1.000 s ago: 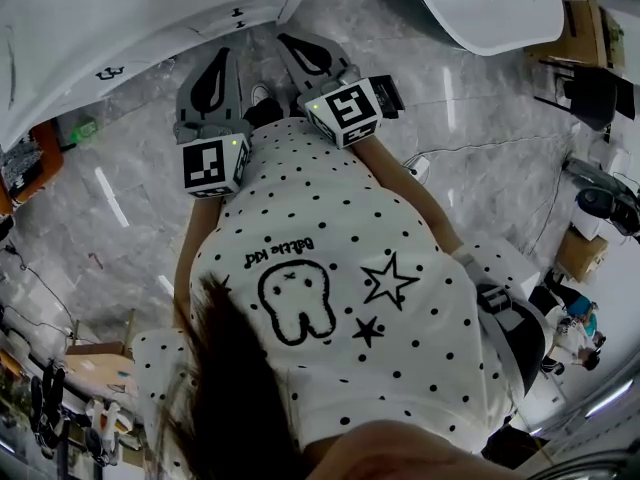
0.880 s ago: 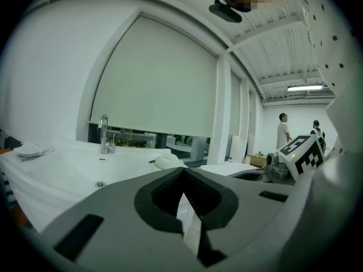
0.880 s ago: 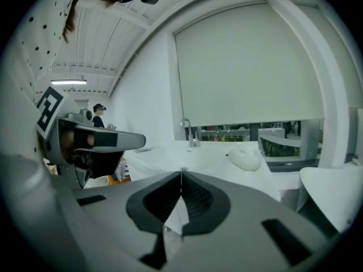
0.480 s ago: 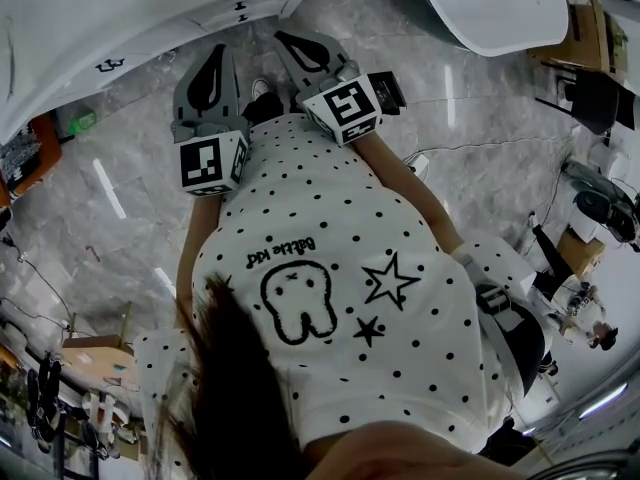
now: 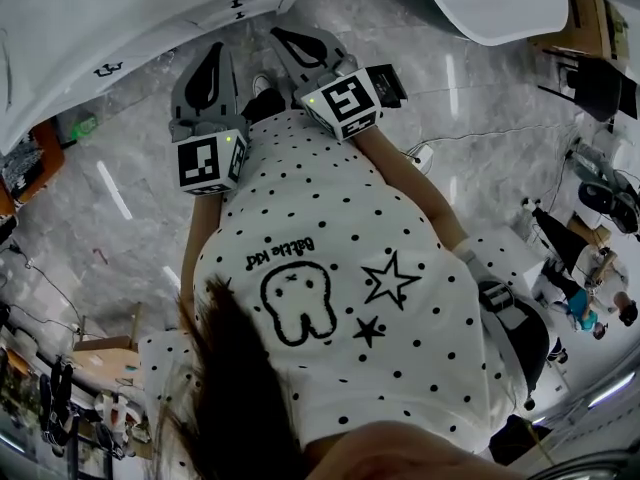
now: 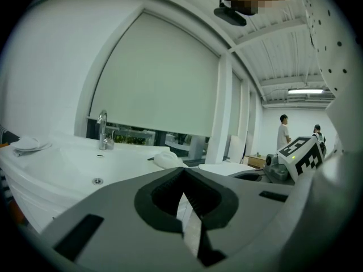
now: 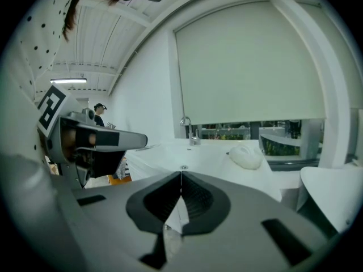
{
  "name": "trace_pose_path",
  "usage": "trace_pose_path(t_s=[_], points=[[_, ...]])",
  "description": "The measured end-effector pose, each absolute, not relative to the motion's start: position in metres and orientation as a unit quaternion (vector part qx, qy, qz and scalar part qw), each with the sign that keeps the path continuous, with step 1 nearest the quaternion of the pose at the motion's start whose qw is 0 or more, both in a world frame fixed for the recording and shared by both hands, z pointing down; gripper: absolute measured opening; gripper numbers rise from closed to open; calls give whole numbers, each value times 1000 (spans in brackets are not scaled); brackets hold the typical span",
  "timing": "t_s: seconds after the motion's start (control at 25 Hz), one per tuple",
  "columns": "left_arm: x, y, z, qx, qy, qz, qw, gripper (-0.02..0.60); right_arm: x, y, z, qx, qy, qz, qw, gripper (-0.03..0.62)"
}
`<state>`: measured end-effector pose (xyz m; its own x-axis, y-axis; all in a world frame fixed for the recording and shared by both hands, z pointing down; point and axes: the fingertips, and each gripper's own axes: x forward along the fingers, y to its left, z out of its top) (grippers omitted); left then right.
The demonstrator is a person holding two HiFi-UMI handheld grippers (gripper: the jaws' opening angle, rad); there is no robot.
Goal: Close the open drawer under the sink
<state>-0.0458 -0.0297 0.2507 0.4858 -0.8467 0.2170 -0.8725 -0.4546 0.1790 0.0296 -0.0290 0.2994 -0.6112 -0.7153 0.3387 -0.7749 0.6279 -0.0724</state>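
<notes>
Two grippers, the left gripper point(image 5: 213, 48) and the right gripper point(image 5: 276, 34), stay side by side in front of the sink point(image 5: 90, 13), almost where they were a second ago. Both keep their jaws pressed together on nothing. The drawer point(image 5: 225, 13) sits under the sink, just past their tips.

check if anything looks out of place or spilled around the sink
Nothing looks spilled or damaged. The only loose item is a white crumpled lump, perhaps a cloth, lying on the sink top off to one side of the tap. On the marble floor a cable trails across open ground, a possible trip point.
</notes>
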Motion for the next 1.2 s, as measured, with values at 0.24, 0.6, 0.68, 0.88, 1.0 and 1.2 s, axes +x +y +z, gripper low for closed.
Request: trace_pose_path(t_s=[0.24,0.6,0.68,0.88,1.0,1.2], points=[[-46,-32,251,855,-496,51,143,5,30,-29,296,428,-887,107,141,14],[-46,-36,253,859,-488,48,147,5,33,-30,296,440,-880,107,141,14],[-45,-37,252,860,-487,47,147,5,35,-31,295,444,-878,108,141,14],[-44,-38,252,861,-484,47,148,5,35,-32,295,445,-878,107,142,14],[-43,-39,253,862,-483,47,148,5,37,-33,296,445,-877,108,142,14],[-41,-36,251,860,-485,44,149,5,41,-30,295,447,-877,107,142,14]])
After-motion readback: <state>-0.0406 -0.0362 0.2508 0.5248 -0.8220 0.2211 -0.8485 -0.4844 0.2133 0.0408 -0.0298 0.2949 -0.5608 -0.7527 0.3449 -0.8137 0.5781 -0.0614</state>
